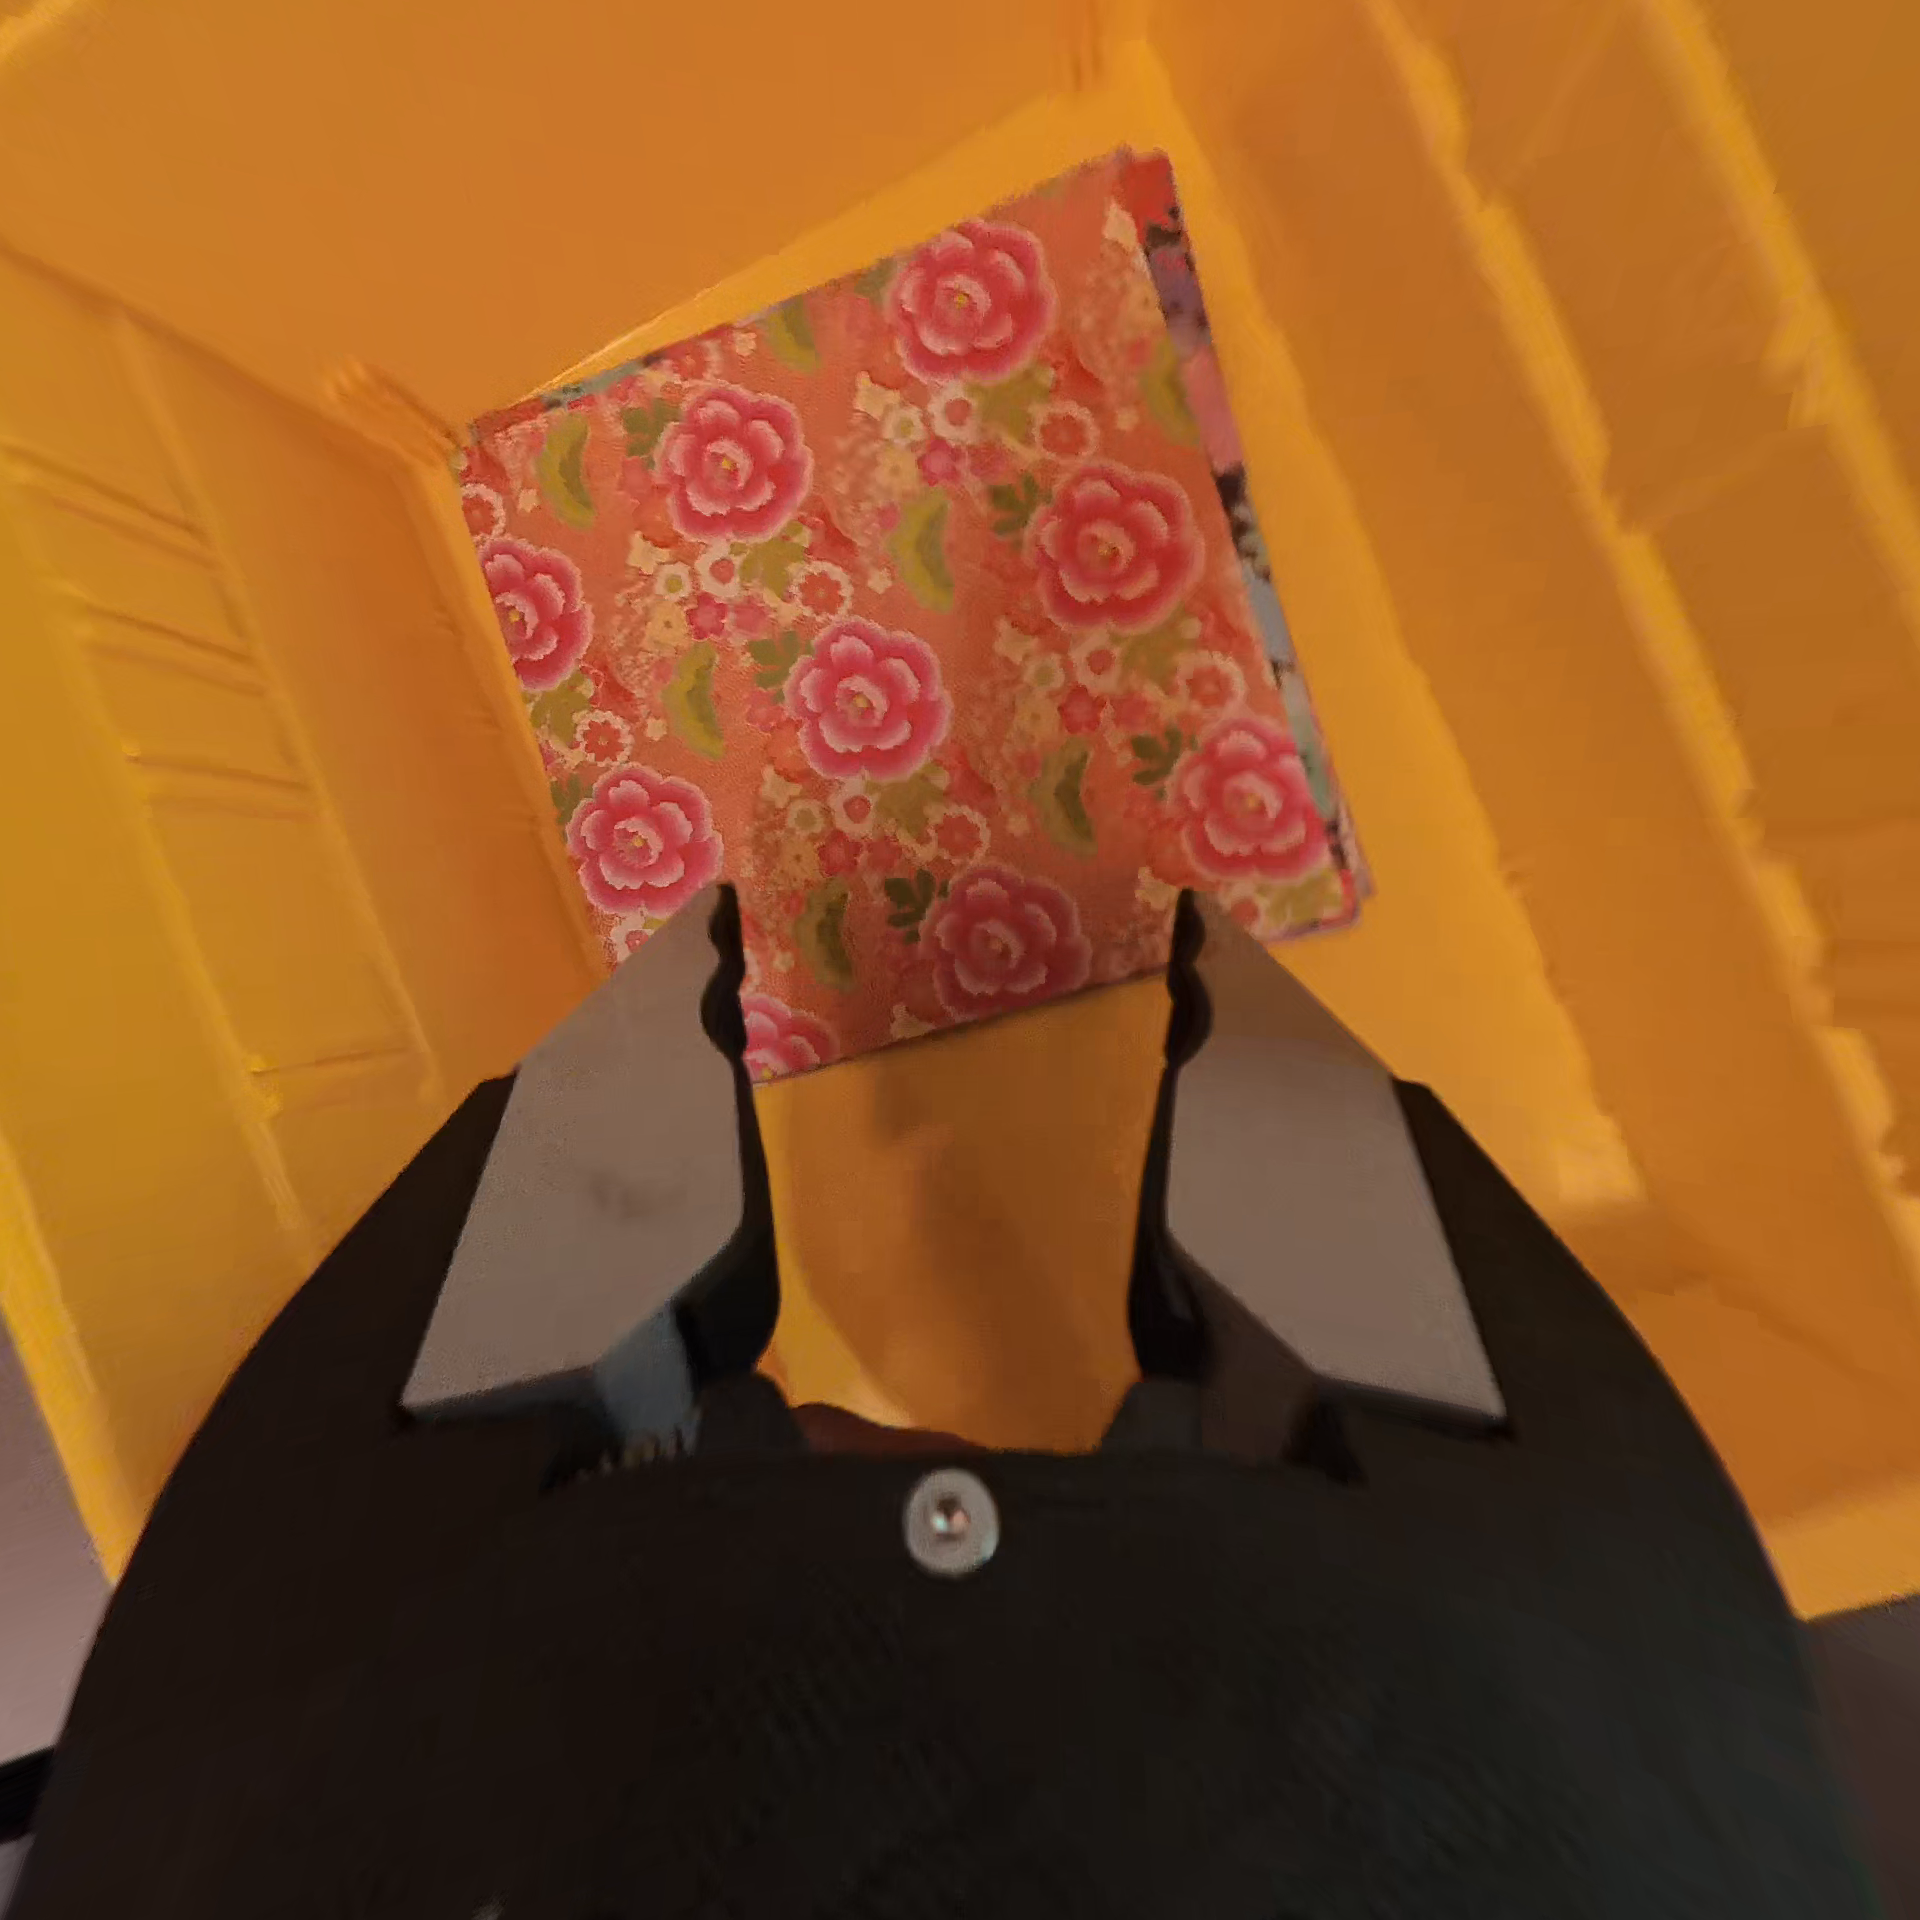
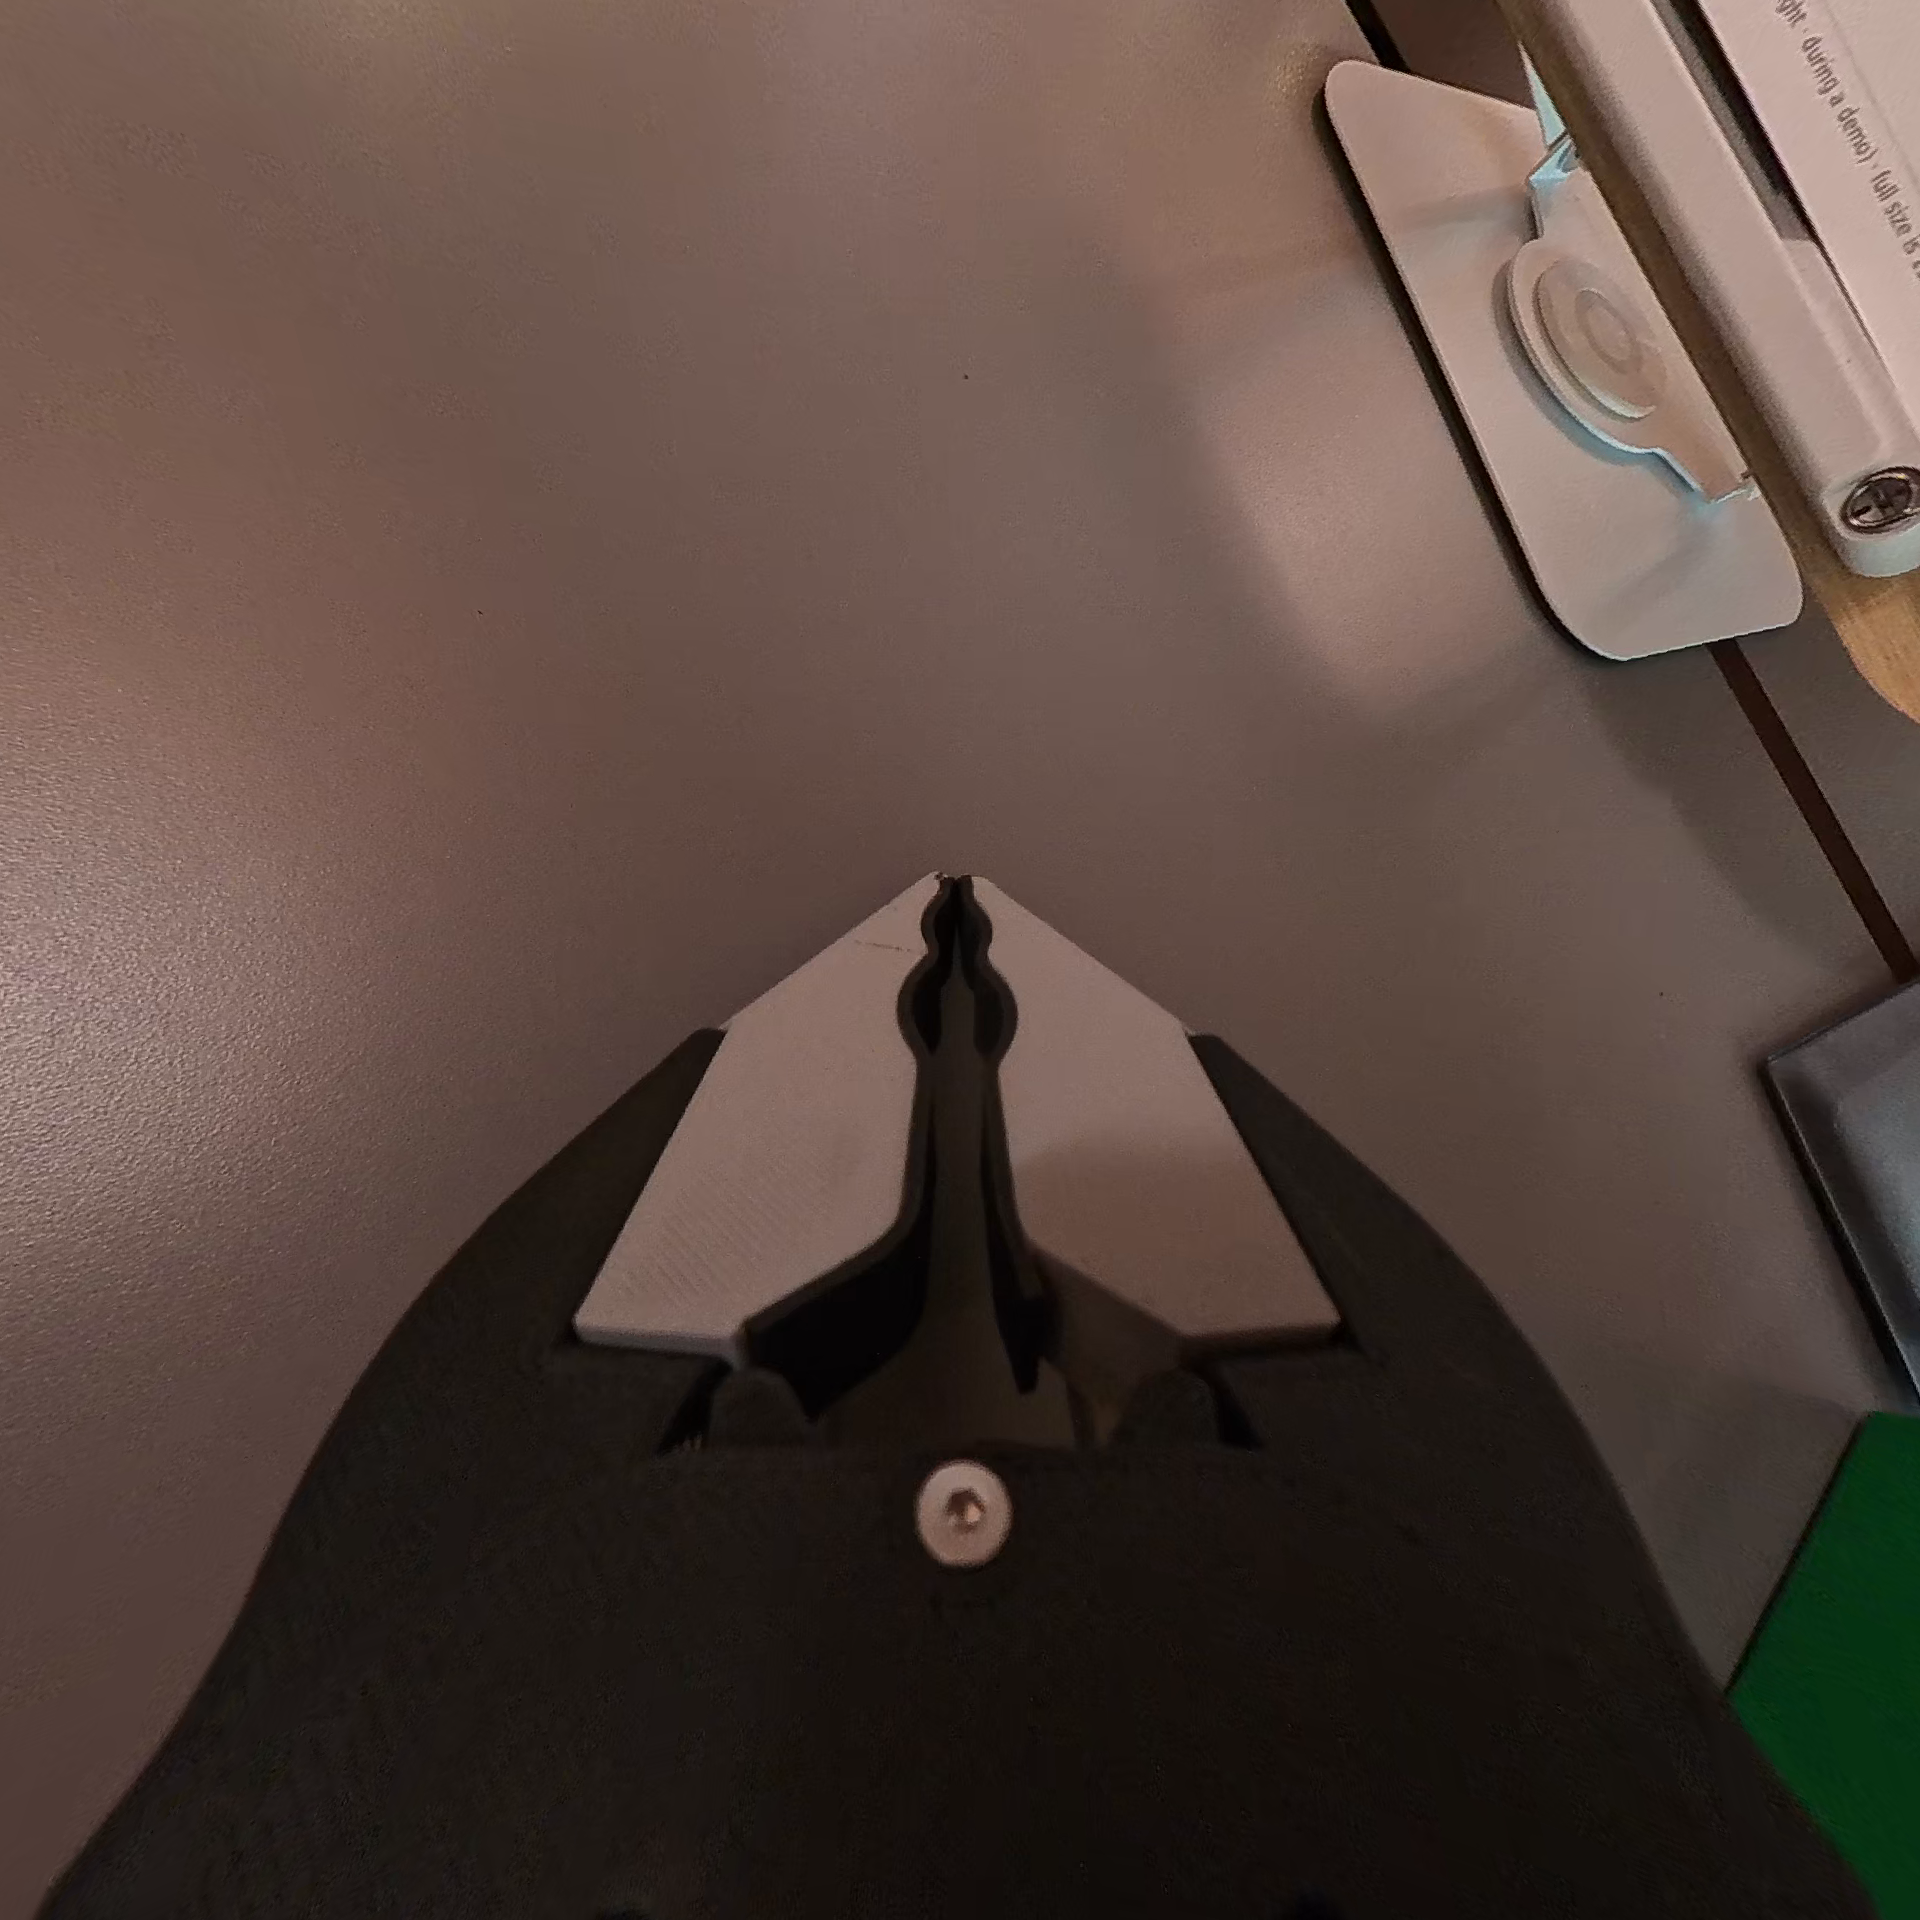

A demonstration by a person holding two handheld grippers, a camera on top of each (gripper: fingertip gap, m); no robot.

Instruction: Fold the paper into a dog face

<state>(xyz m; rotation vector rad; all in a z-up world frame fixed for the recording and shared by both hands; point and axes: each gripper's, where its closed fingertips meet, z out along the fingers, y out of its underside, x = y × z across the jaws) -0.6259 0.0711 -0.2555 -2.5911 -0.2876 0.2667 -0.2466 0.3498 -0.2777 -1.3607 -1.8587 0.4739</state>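
A stack of square papers lies on the floor of a yellow bin (image 1: 1455, 727); the top sheet (image 1: 894, 613) is orange-pink with pink flowers and green leaves. Edges of other patterned sheets (image 1: 1216, 395) show along its right side. My left gripper (image 1: 956, 914) is open, its fingertips over the near edge of the stack, holding nothing. My right gripper (image 2: 956, 883) is shut and empty over a bare grey table (image 2: 520, 520). The paper does not show in the right wrist view.
The yellow bin's ribbed walls (image 1: 208, 727) close in on both sides of the left gripper. In the right wrist view a white mount with a round disc (image 2: 1569, 353) sits at the table's far right edge, with a grey tray corner (image 2: 1860, 1174) and a green sheet (image 2: 1839, 1631) to the right.
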